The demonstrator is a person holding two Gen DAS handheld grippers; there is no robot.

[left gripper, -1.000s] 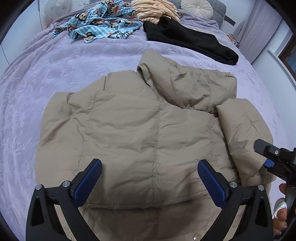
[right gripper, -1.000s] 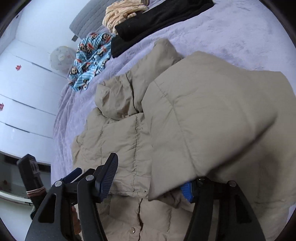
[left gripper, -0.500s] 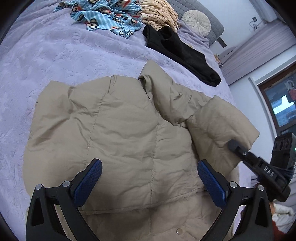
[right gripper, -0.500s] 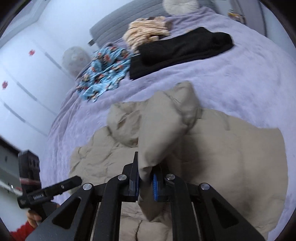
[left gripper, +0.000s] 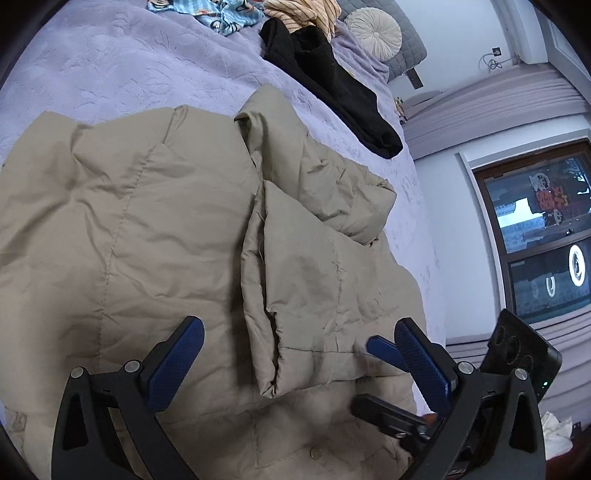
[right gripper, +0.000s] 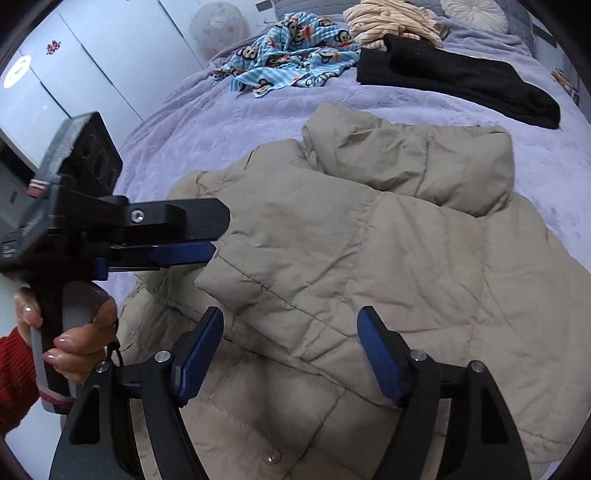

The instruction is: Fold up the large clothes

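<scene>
A beige puffer jacket (left gripper: 129, 229) lies flat on the purple bed, back up, collar at the far end. Its right sleeve (left gripper: 317, 291) is folded in over the body. My left gripper (left gripper: 299, 354) is open and empty, hovering over the jacket's near hem. My right gripper (right gripper: 291, 343) is open and empty just above the folded sleeve (right gripper: 332, 266). In the right wrist view the left gripper (right gripper: 207, 236) shows from the side, held by a hand. The right gripper's fingers (left gripper: 384, 349) show at the lower right of the left wrist view.
A black garment (right gripper: 461, 81), a blue monkey-print cloth (right gripper: 291, 62) and a striped cream garment (right gripper: 391, 18) lie at the far end of the bed (right gripper: 221, 122). A round cushion (left gripper: 375, 33) sits by the headboard. A window (left gripper: 539, 229) is on the right, white cupboards (right gripper: 74, 66) on the left.
My right gripper, shut on the sleeve half a second ago, has laid it over the jacket body and opened. My left gripper has stayed open and shifted slightly right.
</scene>
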